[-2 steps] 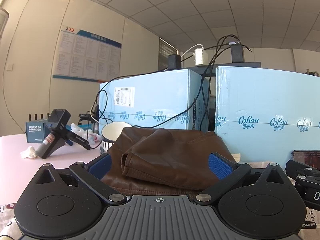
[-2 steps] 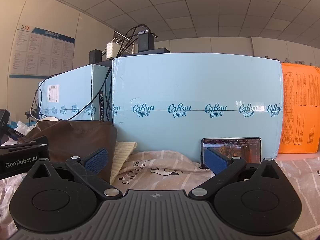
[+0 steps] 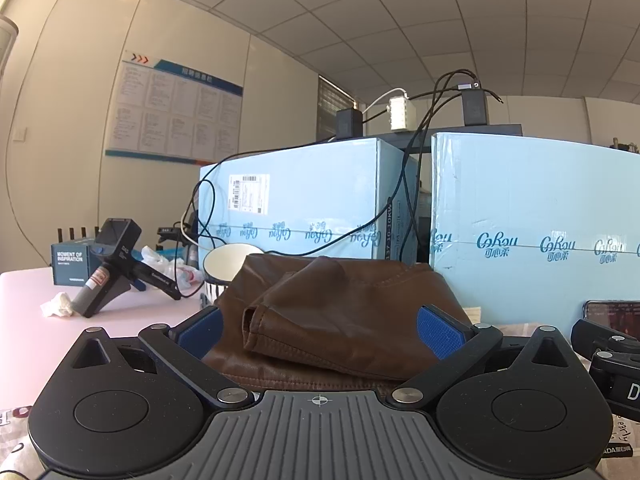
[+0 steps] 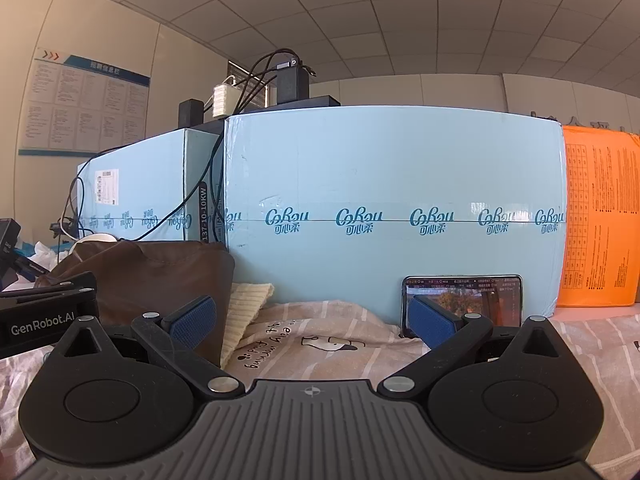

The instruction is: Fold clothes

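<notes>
Prominently, blue boxes (image 4: 392, 216) read "CoRou"; left gripper (image 4: 44, 320) reads "GenRobot.AI".

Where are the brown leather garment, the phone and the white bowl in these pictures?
brown leather garment (image 3: 344, 312), left wrist view, on its top folded layer.
phone (image 4: 480, 300), right wrist view, on its lit screen.
white bowl (image 3: 228, 258), left wrist view, on its inner wall.

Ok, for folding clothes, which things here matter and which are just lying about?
For the job:
brown jacket
cream knit
striped printed cloth
left gripper
right gripper

Lying about:
phone
blue boxes
orange box
bowl
crumpled tissue
</notes>
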`<state>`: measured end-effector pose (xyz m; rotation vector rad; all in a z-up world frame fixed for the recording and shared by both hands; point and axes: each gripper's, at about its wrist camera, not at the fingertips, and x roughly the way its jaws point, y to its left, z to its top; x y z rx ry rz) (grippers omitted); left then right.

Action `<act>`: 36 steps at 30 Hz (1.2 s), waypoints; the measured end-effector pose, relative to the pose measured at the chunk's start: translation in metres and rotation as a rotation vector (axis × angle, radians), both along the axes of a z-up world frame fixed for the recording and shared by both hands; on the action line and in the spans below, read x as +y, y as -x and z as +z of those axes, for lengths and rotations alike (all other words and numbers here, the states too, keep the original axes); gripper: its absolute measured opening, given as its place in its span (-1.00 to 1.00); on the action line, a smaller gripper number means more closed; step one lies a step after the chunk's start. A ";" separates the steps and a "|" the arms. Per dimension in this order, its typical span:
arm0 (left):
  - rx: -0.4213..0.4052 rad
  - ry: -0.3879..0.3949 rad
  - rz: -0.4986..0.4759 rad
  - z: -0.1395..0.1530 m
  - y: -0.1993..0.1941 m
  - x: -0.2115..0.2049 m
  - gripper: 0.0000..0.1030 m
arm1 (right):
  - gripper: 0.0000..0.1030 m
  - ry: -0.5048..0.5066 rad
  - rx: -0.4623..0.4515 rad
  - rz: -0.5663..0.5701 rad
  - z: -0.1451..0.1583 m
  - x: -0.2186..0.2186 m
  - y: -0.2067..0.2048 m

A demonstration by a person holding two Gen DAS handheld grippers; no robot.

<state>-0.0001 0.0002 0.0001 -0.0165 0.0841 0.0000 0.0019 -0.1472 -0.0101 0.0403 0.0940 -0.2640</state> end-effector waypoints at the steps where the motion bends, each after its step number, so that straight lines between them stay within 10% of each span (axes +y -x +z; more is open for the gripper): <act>1: -0.001 0.000 0.000 0.000 0.000 0.000 1.00 | 1.00 0.001 -0.001 0.000 0.000 0.000 0.000; 36: 0.000 0.004 0.004 0.001 -0.001 -0.001 1.00 | 1.00 -0.006 -0.004 0.002 0.000 -0.001 0.000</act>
